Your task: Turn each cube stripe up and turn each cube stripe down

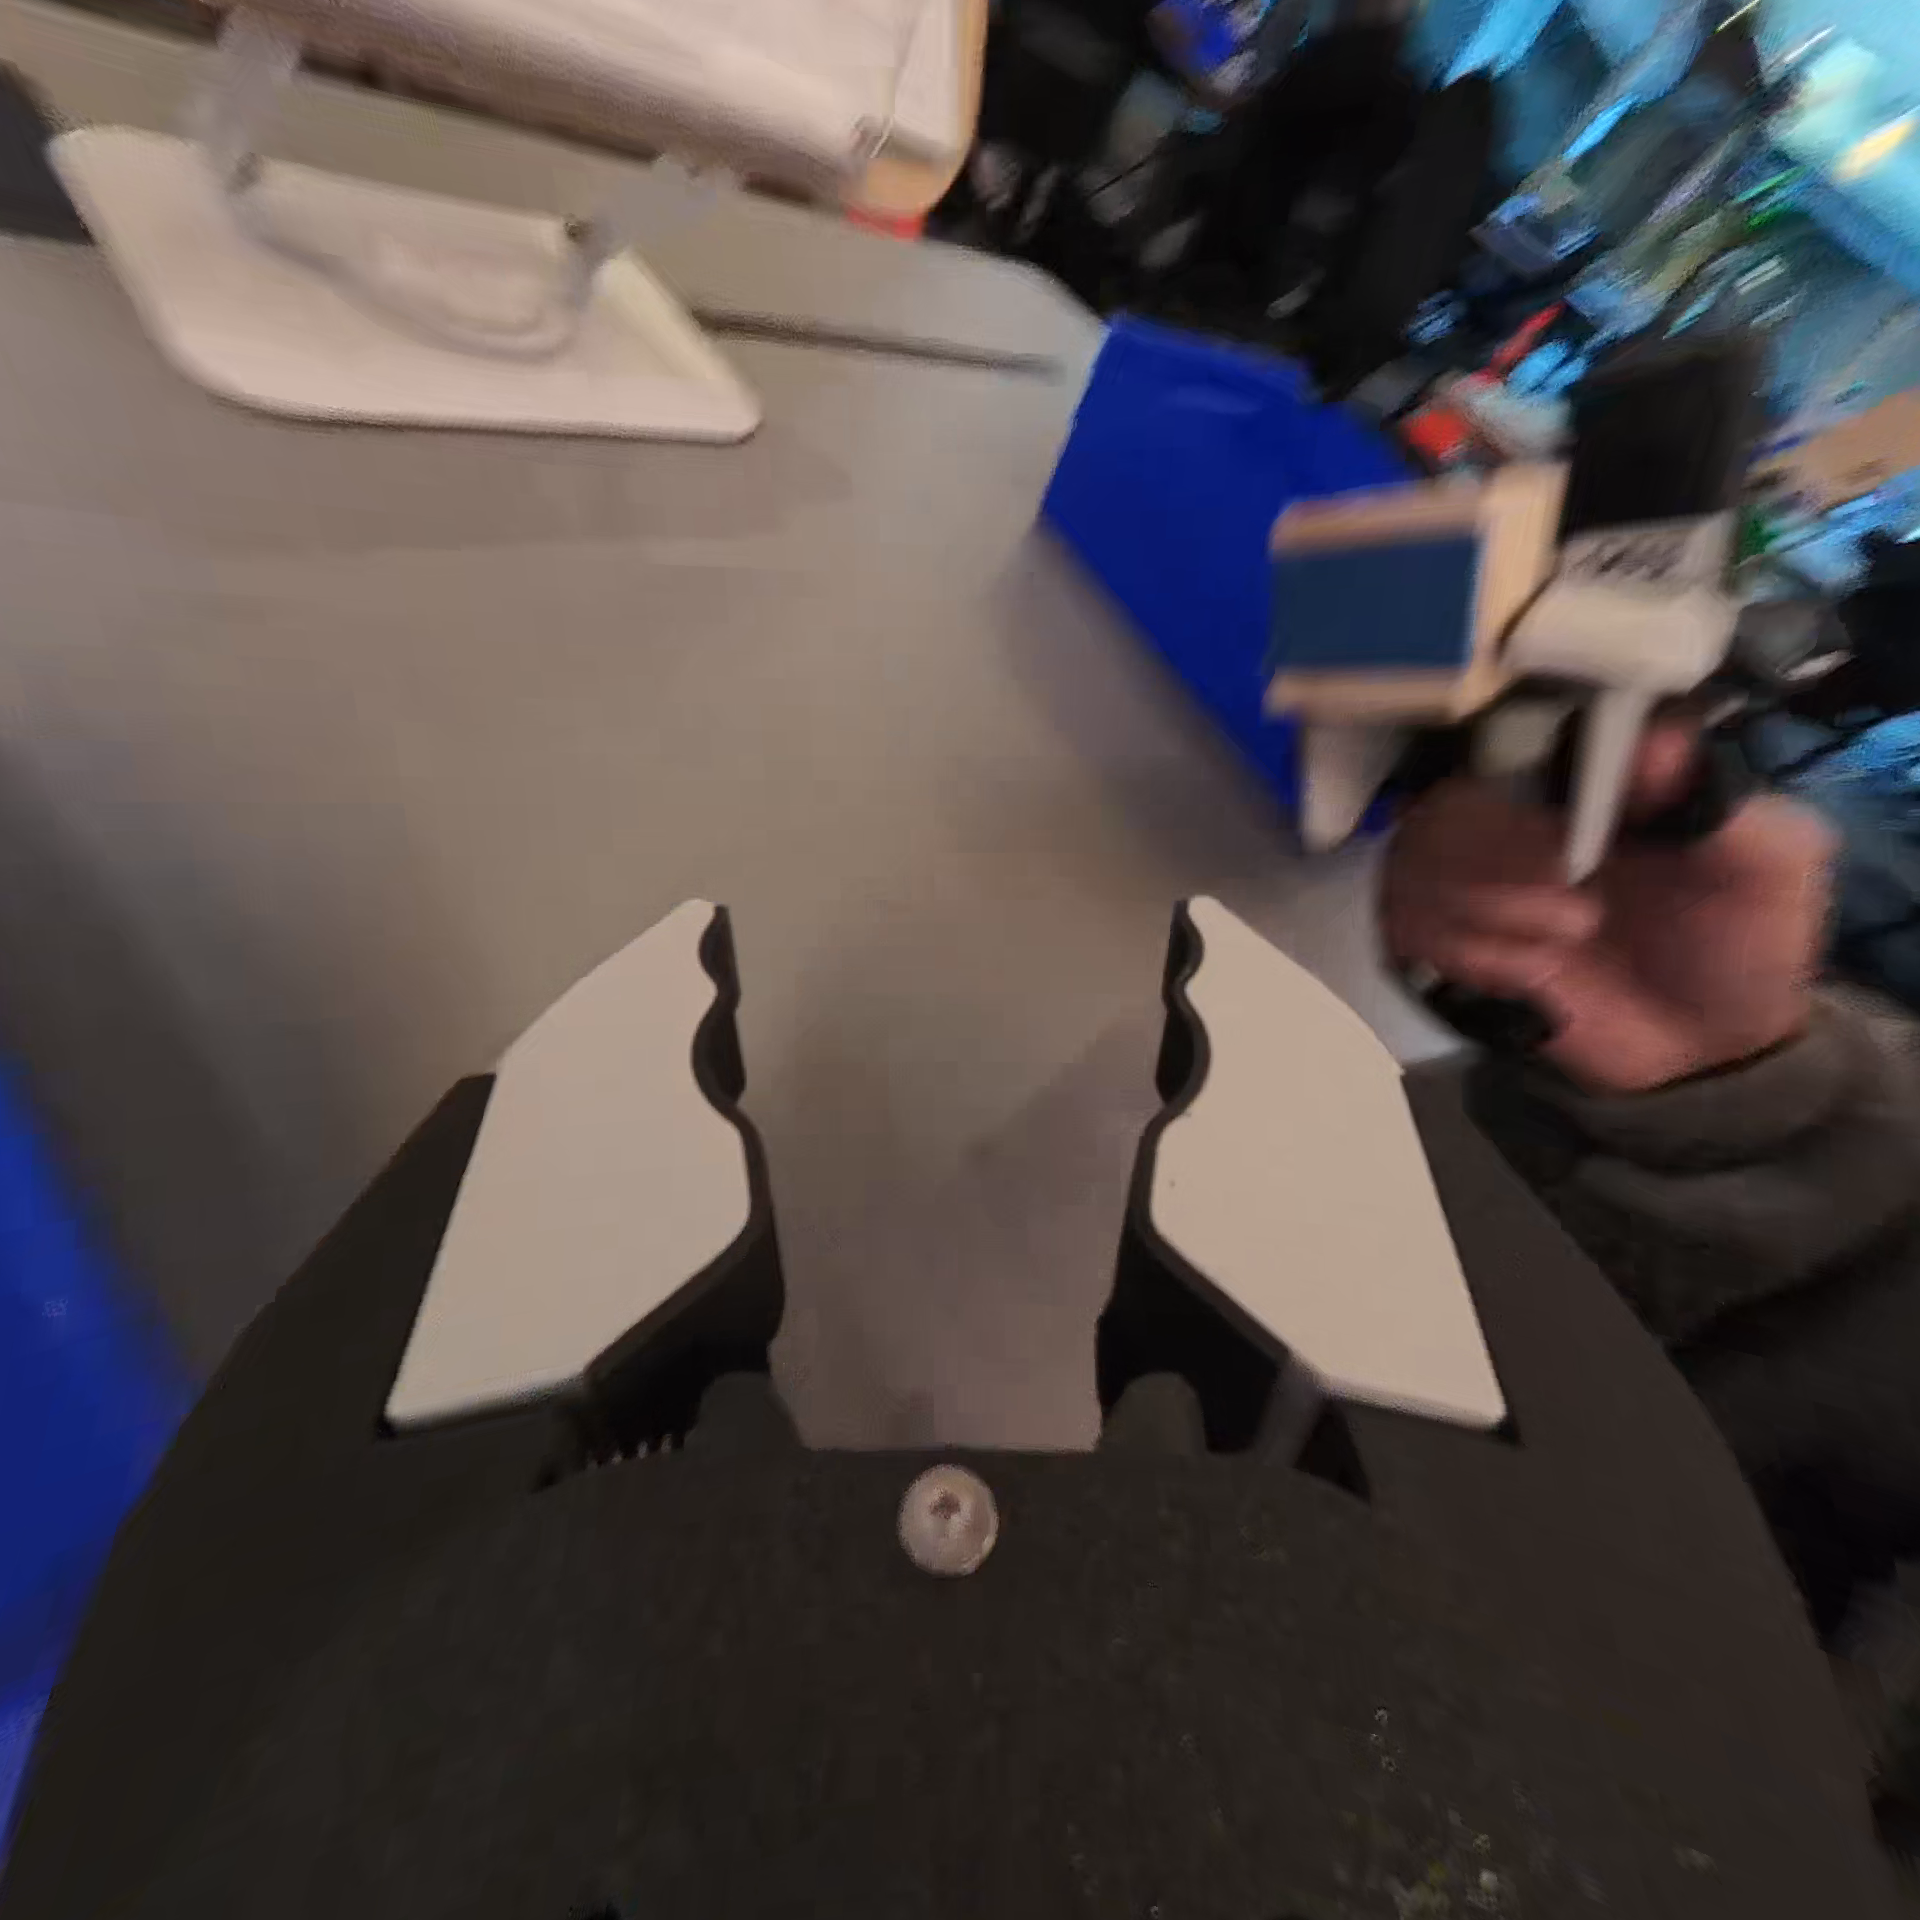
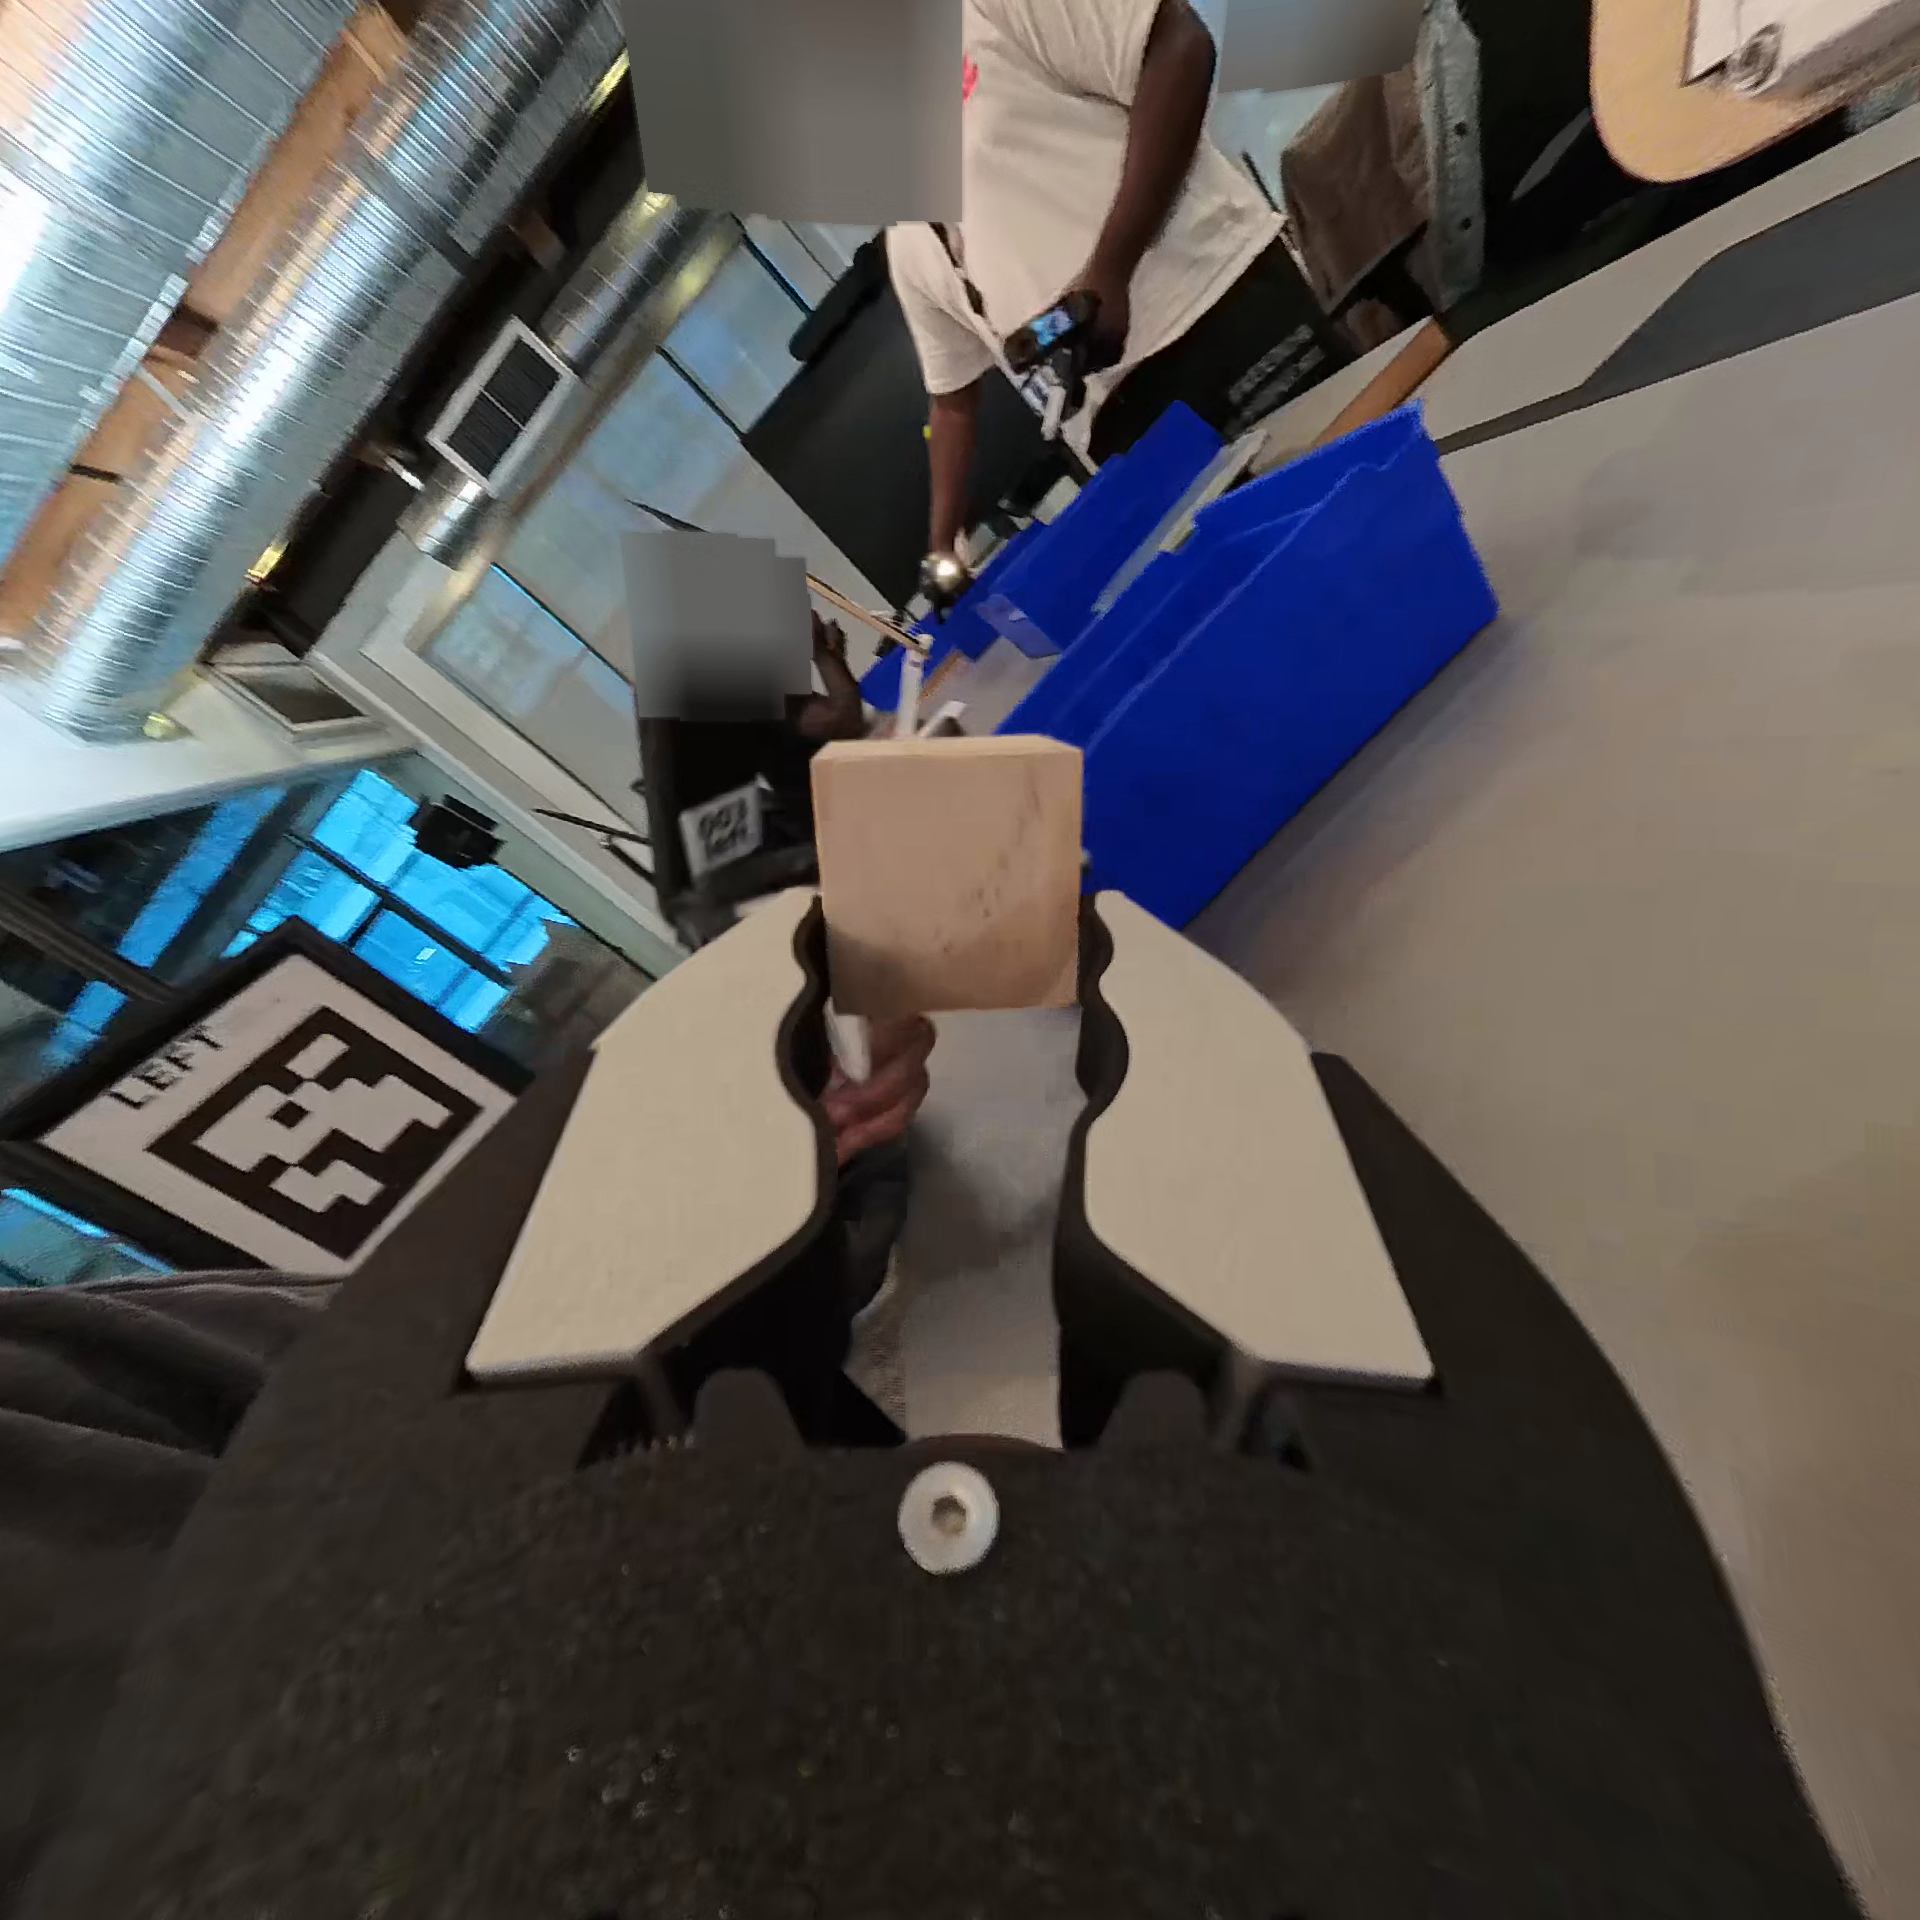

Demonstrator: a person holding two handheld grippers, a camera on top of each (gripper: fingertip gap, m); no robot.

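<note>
My right gripper [image 2: 951, 925] is shut on a pale wooden cube [image 2: 951, 883] and holds it in the air, rolled on its side above the grey table [image 2: 1558, 1039]. In the right wrist view only plain wood faces show. In the left wrist view the same cube [image 1: 1382, 603] shows a dark blue stripe on the face turned toward me, held by the right gripper [image 1: 1455, 769] at the right. My left gripper [image 1: 951, 935] is open and empty over the bare grey table [image 1: 520, 675]. The picture is blurred by motion.
A blue bin [image 2: 1299, 707] stands on the table beyond the cube; it also shows in the left wrist view [image 1: 1174, 499]. A white tray with a clear container [image 1: 416, 270] lies at the far left. Several people stand or sit beyond the table [image 2: 1039, 260].
</note>
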